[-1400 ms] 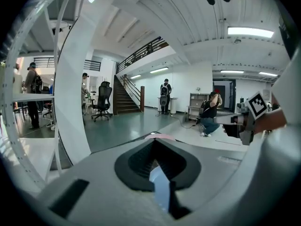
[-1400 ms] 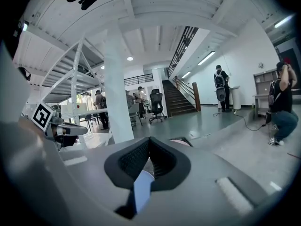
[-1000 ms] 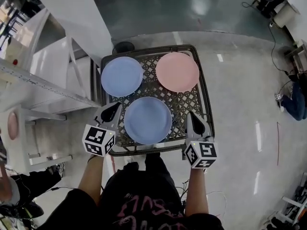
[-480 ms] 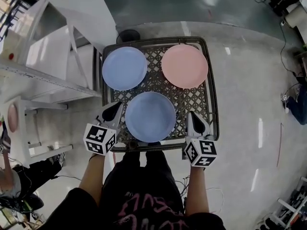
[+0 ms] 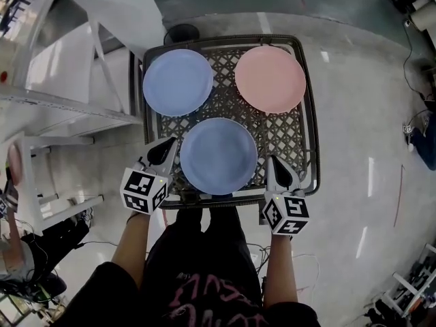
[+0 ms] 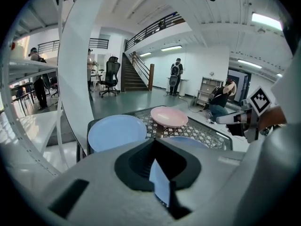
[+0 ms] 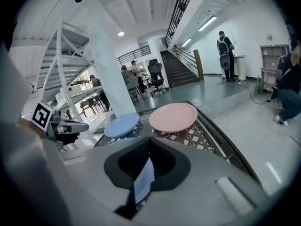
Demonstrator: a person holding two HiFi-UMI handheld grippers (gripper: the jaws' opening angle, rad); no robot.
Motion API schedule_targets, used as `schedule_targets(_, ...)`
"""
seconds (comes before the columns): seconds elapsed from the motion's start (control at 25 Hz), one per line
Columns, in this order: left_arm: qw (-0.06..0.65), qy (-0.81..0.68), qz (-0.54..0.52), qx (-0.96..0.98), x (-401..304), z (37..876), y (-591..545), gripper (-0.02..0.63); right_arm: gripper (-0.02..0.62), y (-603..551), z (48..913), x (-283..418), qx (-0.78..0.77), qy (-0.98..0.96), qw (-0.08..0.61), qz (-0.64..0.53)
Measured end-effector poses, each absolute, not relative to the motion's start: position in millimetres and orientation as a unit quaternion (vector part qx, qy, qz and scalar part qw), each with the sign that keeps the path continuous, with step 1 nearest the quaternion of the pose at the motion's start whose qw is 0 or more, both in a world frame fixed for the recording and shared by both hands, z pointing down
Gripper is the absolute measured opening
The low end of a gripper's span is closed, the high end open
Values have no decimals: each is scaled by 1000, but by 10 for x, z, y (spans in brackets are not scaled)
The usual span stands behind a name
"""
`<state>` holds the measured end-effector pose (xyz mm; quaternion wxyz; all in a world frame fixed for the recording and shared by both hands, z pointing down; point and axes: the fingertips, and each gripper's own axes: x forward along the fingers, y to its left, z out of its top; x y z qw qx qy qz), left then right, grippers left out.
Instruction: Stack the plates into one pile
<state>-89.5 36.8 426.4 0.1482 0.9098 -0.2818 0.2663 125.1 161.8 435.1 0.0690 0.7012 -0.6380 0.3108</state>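
Three plates lie apart on a dark lattice table (image 5: 277, 138): a light blue plate (image 5: 178, 82) at the far left, a pink plate (image 5: 270, 79) at the far right, and a darker blue plate (image 5: 219, 155) at the near middle. My left gripper (image 5: 166, 147) is shut and empty, just left of the near blue plate. On that plate's right, my right gripper (image 5: 274, 163) is likewise shut and empty. The left gripper view shows the light blue plate (image 6: 116, 132) and the pink plate (image 6: 169, 116) beyond the jaws. The right gripper view shows the pink plate (image 7: 173, 117) and the light blue plate (image 7: 121, 125).
A white metal rack (image 5: 65, 87) stands close to the table's left side. A black round base (image 5: 181, 32) sits behind the table. Shiny grey floor (image 5: 368, 148) surrounds the table's right. People stand far off in the hall in both gripper views.
Both grippers have sunk toward the table beside the near blue plate. The head camera has shifted, so the table sits higher and larger in view. No plate has moved.
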Motion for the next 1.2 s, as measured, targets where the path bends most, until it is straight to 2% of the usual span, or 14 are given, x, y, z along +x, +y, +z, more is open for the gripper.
schedule_targets(0.32, 170, -275, 302, 897, -972, 4818, 396, -2, 23, 1706, 4836, 1153, 698, -620, 87, 349)
schedule_targets(0.44, 169, -271, 319, 893, -978, 4971, 394, 50, 46, 1733, 4993, 1102, 694, -613, 91, 366)
schedule_targets(0.6, 184, -258, 332, 888, -964, 5138, 388, 157, 99, 1745, 5155, 1060, 693, -601, 102, 384)
schedule_targets(0.68, 190, -255, 338, 886, -956, 5217, 381, 183, 111, 1743, 5233, 1047, 692, -596, 106, 393)
schedule_targets(1.2, 219, -242, 366, 871, -943, 5546, 392, 194, 152, 1709, 5538, 1010, 681, -582, 133, 423)
